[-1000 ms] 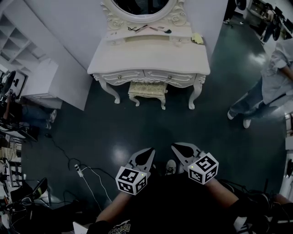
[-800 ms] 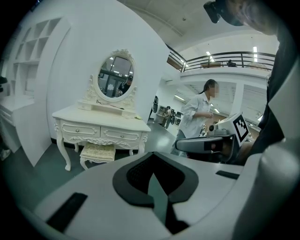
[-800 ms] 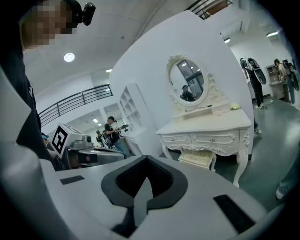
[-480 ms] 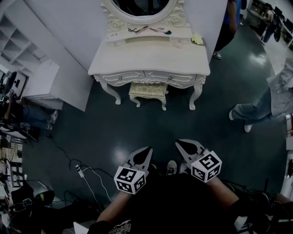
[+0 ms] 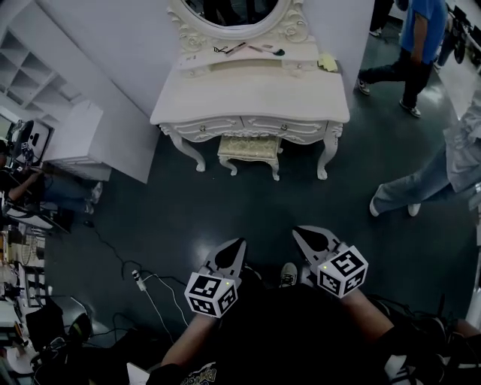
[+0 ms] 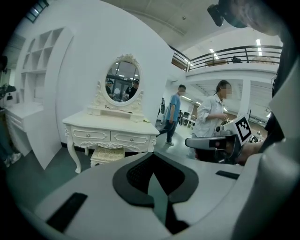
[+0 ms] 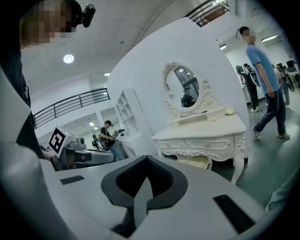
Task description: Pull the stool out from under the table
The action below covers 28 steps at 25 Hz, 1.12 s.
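Note:
A cream padded stool (image 5: 249, 150) stands tucked under the white dressing table (image 5: 252, 98) at the top of the head view, its seat half hidden by the table's front. It shows too as the stool (image 6: 107, 154) in the left gripper view and the stool (image 7: 193, 161) in the right gripper view. My left gripper (image 5: 238, 244) and right gripper (image 5: 299, 234) hang side by side well short of it, over the dark floor. Both are shut with nothing between their jaws.
An oval mirror (image 5: 233, 11) tops the table, with small items on its shelf. White shelving (image 5: 45, 68) stands left. Cables and a power strip (image 5: 139, 280) lie on the floor at lower left. People walk at the right (image 5: 409, 45), (image 5: 443, 177).
The table and stool have slid slightly down and right in the head view. A person in blue has walked in at top right. Both grippers stay shut.

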Tool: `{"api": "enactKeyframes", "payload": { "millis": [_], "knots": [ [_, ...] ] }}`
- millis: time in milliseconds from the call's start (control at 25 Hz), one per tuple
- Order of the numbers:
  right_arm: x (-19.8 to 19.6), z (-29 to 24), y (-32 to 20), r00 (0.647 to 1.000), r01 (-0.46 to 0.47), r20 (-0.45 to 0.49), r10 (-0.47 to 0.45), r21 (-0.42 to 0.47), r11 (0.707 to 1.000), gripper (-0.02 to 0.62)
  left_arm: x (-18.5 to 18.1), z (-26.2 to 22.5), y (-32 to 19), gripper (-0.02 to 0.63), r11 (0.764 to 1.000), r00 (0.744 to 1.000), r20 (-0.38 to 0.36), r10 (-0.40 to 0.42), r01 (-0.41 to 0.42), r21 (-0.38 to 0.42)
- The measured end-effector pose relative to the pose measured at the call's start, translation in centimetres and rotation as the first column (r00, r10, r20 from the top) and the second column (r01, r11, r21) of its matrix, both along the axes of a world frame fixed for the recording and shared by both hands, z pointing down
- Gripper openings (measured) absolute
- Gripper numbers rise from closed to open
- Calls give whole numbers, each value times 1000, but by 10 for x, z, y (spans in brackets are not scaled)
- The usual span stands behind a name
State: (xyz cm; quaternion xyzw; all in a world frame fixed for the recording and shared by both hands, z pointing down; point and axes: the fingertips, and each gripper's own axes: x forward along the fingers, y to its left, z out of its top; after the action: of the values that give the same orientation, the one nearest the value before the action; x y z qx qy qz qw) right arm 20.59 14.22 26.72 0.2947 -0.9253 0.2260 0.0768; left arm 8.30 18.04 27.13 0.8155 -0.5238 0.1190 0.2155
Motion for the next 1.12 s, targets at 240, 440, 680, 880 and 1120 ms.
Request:
{"api": "enactKeyframes", "payload": {
  "millis": [240,440,680,880,1120],
  "knots": [
    [-11,2,-5,1000,-17,-5,17,2,1000,26,-17,3,-3,8,1000,1000,9,-1,1,4],
    [-30,4,-22,998,-62,-21,62,2,998,26,-47,8,-26,8,1000,1000,0,20,-20,9],
    [-69,3,-46,986,-158,-43,158,3,987,26,-107,6,-52,8,997,996,21,82,-82,9],
    [-107,0,-72,971,-235,-50,235,3,972,26,-164,7,-80,8,993,992,27,121,-121,0],
    [-147,3,-97,954,-287,-83,287,9,958,26,-214,14,-109,8,988,988,7,152,-152,2]
  ]
}}
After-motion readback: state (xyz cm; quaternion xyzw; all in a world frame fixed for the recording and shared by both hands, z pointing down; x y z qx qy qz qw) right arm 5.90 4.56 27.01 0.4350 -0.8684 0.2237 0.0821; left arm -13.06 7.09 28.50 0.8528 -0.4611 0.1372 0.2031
